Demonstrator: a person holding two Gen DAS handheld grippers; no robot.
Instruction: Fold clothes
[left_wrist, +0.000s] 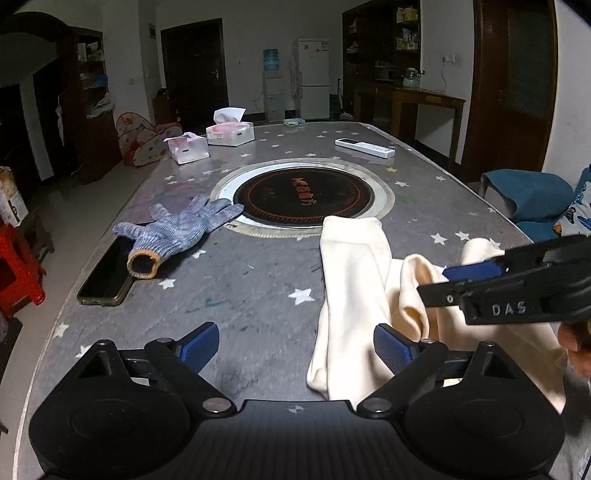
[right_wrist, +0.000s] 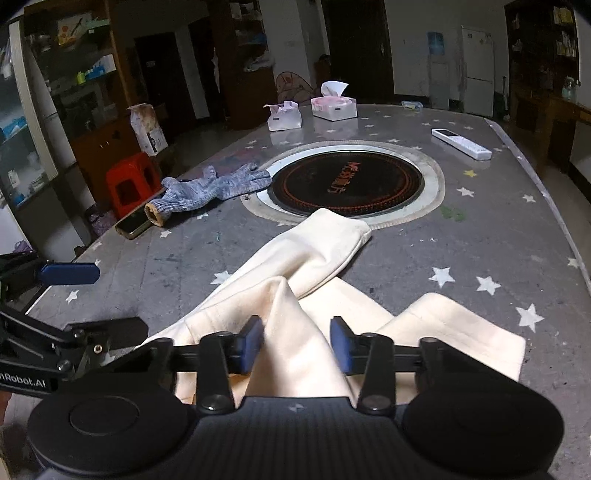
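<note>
The cream-coloured garment (right_wrist: 314, 258) lies crumpled on the near part of the starred table. One long tube-like part stretches away toward the round cooktop, its cuffed end touching the rim. A raised fold stands up in the middle; another flap lies flat to the right.

The room is dim, with white walls (left_wrist: 251, 55) and a pale floor (left_wrist: 66, 218). A dark door (left_wrist: 194, 72) stands far away, near a white fridge (left_wrist: 313, 79) and a water dispenser (left_wrist: 272, 88). Dark shelves (left_wrist: 90, 85) fill the left side. A red stool (right_wrist: 131, 182) sits on the floor. A wooden side table (left_wrist: 417, 107) stands far right, a blue chair (left_wrist: 532, 195) nearer.
</note>
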